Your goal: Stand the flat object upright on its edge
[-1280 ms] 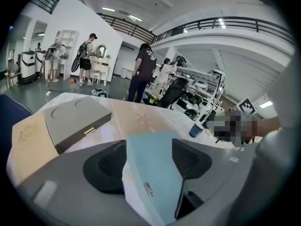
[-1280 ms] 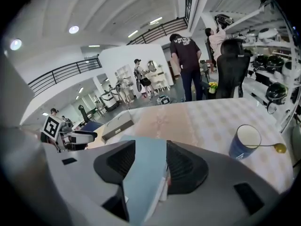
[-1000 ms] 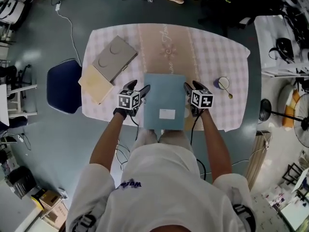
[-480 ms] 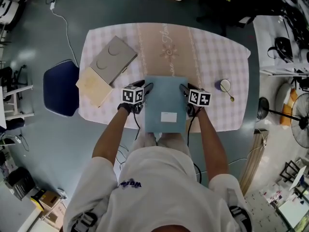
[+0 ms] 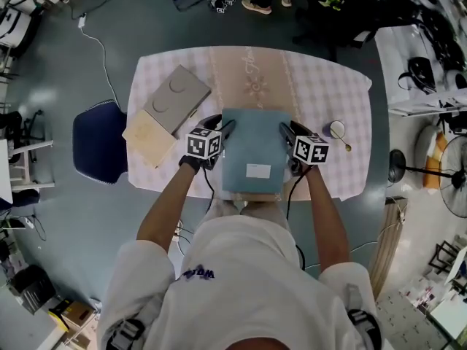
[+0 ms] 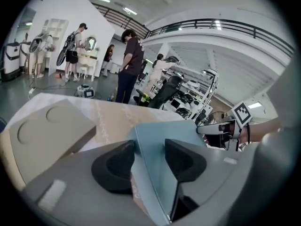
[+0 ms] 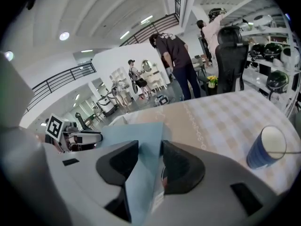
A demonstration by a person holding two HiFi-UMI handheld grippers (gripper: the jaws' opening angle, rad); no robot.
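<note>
The flat blue panel [image 5: 252, 152] with a white label lies at the middle of the near edge of the table [image 5: 321, 93], and its near end reaches a little over this edge. The left claw [image 5: 225, 131] takes its left side and the right claw [image 5: 286, 131] its right side, both near the far corners. I think this is so that the two hands can turn the panel up together without twisting it. In each gripper view the jaws are closing and the blue edge fills the gap between the pads. The pads seem to touch both faces already, though I am not sure the hold is firm yet. A hold on the two opposite sides leaves the near and far edges free, so one of them can become the standing edge. The grey box [image 5: 175, 100] and the beige board [image 5: 146, 137] lie toward the left edge. The blue cup [image 5: 336, 128] stands toward the right edge. All three are well apart from the panel, so there is free cloth for it to stand on.
</note>
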